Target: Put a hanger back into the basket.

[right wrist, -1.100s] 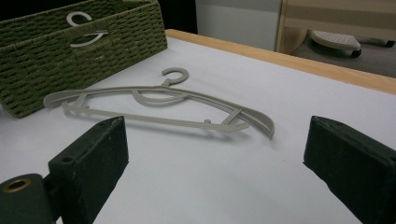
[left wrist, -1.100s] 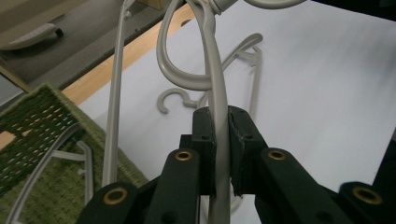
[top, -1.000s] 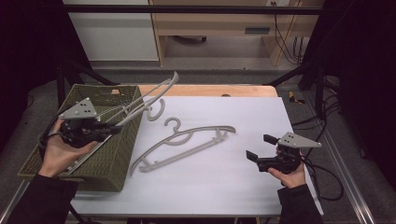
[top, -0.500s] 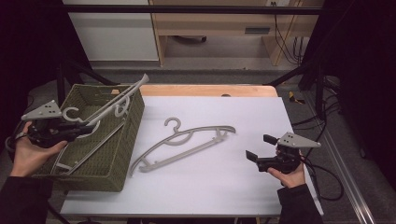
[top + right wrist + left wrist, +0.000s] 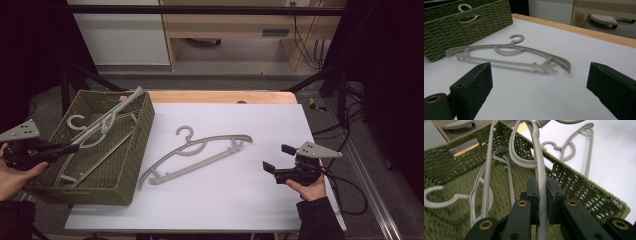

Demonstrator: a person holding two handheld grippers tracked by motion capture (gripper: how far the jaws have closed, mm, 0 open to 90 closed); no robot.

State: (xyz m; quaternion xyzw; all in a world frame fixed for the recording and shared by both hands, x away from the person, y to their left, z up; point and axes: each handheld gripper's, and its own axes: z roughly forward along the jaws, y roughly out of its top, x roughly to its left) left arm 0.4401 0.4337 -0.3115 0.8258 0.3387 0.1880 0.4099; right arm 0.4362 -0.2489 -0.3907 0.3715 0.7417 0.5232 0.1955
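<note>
My left gripper [image 5: 67, 147] is at the left edge of a green woven basket [image 5: 142, 130], shut on the bar of a grey plastic hanger [image 5: 107, 120]. That hanger slants up over the basket toward its far right corner. In the left gripper view the pads [image 5: 534, 192] pinch the held hanger [image 5: 536, 152] above the basket floor, where another grey hanger [image 5: 486, 185] lies. A third grey hanger [image 5: 200, 152] lies flat on the white table. My right gripper [image 5: 278, 157] rests open near the table's right side, jaws toward the flat hanger [image 5: 509, 55], well apart from it.
The white tabletop [image 5: 240, 200] has a wooden strip [image 5: 225, 96] along its far edge. The basket [image 5: 461, 27] takes up the table's left side. Black frame legs and cables stand beyond the right edge [image 5: 345, 130]. A cabinet and wooden shelf are on the floor behind.
My left gripper has moved left and slightly down with the hanger, so the hanger now lies lower across the basket. The right gripper and the hanger on the table have stayed put.
</note>
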